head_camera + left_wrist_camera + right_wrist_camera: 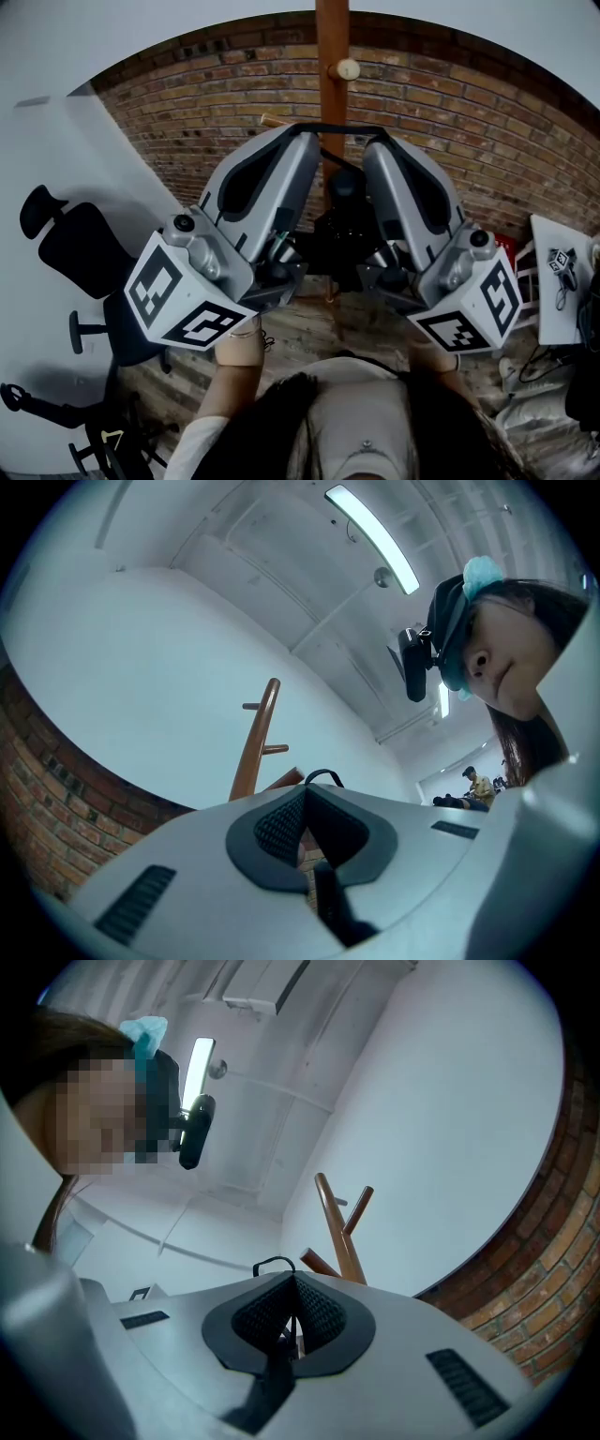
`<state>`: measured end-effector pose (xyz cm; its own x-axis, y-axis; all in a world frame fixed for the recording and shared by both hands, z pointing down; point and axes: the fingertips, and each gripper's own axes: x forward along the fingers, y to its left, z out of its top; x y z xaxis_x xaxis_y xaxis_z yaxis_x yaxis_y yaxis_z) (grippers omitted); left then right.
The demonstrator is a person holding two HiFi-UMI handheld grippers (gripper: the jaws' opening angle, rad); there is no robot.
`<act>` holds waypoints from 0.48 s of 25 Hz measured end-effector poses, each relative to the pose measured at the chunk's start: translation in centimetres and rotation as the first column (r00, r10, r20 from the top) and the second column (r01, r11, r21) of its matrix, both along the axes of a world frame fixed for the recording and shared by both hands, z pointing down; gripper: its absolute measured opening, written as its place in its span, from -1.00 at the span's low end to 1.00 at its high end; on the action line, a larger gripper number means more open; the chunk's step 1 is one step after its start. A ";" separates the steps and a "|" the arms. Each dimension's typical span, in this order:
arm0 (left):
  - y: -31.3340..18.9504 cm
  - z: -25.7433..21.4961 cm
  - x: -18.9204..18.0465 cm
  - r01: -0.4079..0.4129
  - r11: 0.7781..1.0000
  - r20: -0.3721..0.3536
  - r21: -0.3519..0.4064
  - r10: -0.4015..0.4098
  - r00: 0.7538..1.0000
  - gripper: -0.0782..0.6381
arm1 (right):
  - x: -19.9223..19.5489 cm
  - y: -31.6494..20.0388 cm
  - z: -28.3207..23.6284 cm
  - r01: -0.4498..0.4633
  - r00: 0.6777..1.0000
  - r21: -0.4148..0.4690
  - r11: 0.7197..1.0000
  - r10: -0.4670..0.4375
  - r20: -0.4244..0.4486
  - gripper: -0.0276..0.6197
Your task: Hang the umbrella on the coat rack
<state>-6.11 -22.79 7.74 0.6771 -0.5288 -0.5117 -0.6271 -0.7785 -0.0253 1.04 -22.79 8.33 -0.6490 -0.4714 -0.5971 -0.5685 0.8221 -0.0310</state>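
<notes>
The wooden coat rack pole (pixel 331 75) rises straight ahead, with a knobbed peg (pixel 347 68) high on it and another peg (pixel 272 120) lower left. The black folded umbrella (pixel 345 220) hangs between my two grippers. Its thin black strap (pixel 339 127) stretches between their tips, just in front of the pole. My left gripper (pixel 305 133) is shut on the left end of the strap (pixel 323 778). At the right end, the right gripper (pixel 375 141) is shut on the strap (pixel 274 1265). The rack (pixel 253 752) (pixel 342 1232) stands behind both jaw tips.
A brick wall (pixel 525 141) lies behind the rack. A black office chair (pixel 80 248) stands at the left and a white table (pixel 558 281) with small items at the right. A person (pixel 473 782) sits far off.
</notes>
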 end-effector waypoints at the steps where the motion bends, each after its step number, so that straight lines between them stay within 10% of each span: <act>1: -0.1 -0.3 0.0 0.003 1.000 0.000 0.004 -0.003 1.000 -0.76 | 0.0 -0.1 -0.3 0.002 1.000 0.002 1.000 -0.002 0.002 -0.81; 12: -1.7 -2.8 0.2 0.034 0.999 0.020 0.024 -0.035 0.999 -0.76 | 0.3 -1.8 -2.4 0.018 1.000 0.014 1.000 -0.018 0.020 -0.81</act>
